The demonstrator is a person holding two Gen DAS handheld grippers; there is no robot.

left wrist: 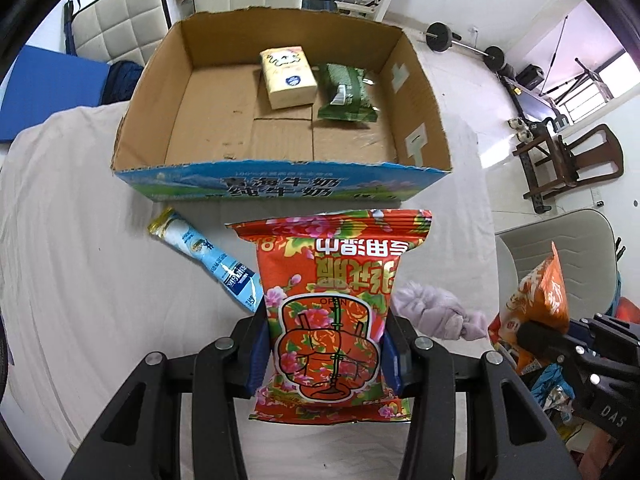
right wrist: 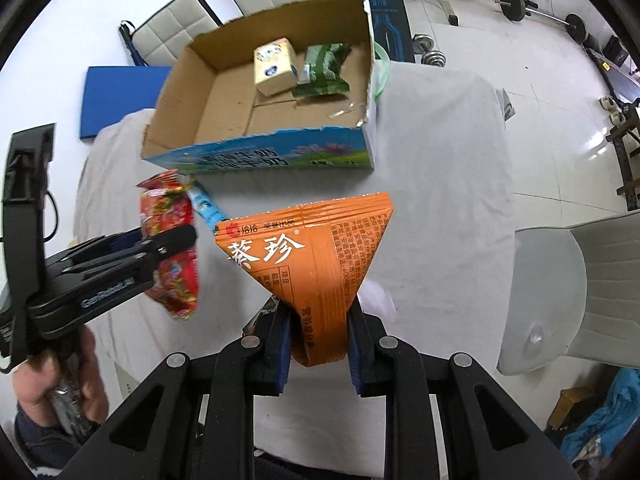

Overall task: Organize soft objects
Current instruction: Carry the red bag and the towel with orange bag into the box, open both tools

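My left gripper (left wrist: 326,354) is shut on a red flowered wet-wipe pack (left wrist: 332,308) and holds it above the table, short of the open cardboard box (left wrist: 280,178). It also shows in the right wrist view (right wrist: 170,240), held by the left gripper (right wrist: 176,240). My right gripper (right wrist: 318,340) is shut on an orange snack bag (right wrist: 316,248), held above the cloth; the bag also shows in the left wrist view (left wrist: 540,296). In the box lie a cream tissue pack (left wrist: 288,76) and a green pack (left wrist: 348,94).
A blue-white tube pack (left wrist: 208,256) lies on the white cloth (left wrist: 72,260) in front of the box. A lilac cloth bundle (left wrist: 436,312) lies right of the red pack. Chairs (right wrist: 580,284) stand around the table; gym gear lies on the floor beyond.
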